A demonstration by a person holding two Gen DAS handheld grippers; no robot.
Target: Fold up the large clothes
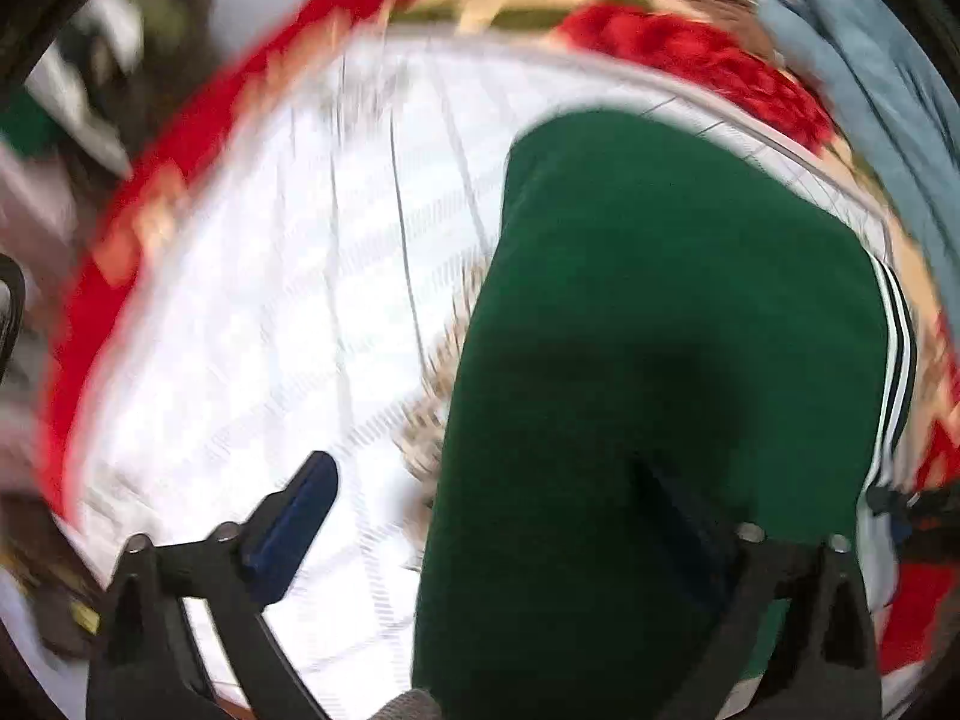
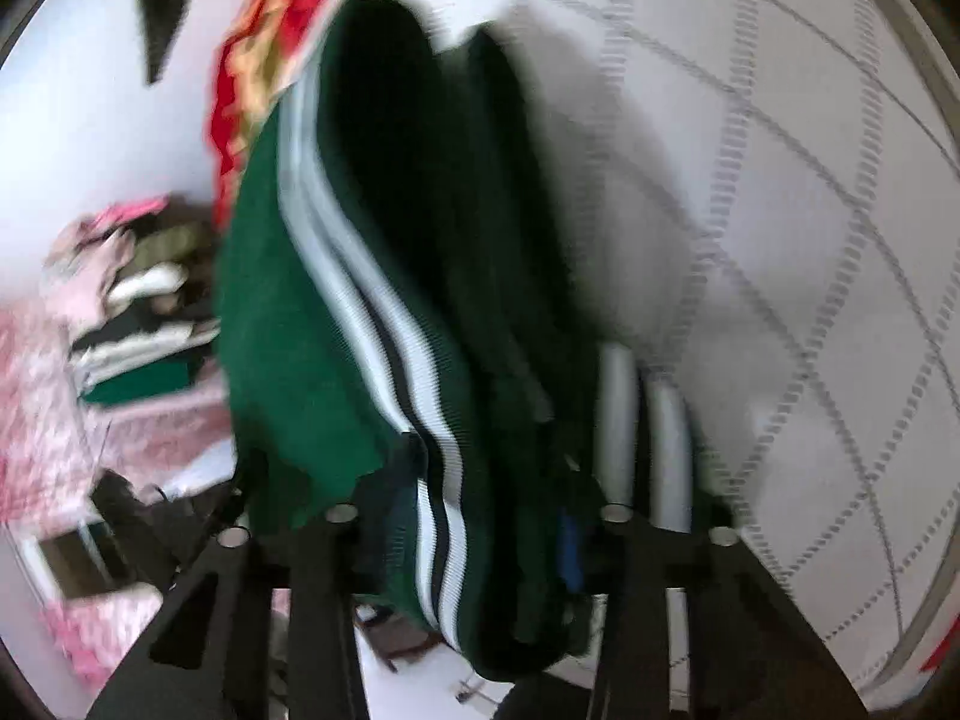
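Note:
A dark green garment with white and black stripes along one edge lies folded on a white quilted bed cover. My left gripper is open above it: the left blue-padded finger is over the cover, the right finger is dark against the green cloth. In the right wrist view the same green striped garment hangs bunched between the fingers of my right gripper, which is shut on its striped edge. The quilted cover is behind it.
A red floral blanket borders the white cover. A blue cloth hangs at the upper right. A pile of folded clothes and pink fabric lie to the left in the right wrist view.

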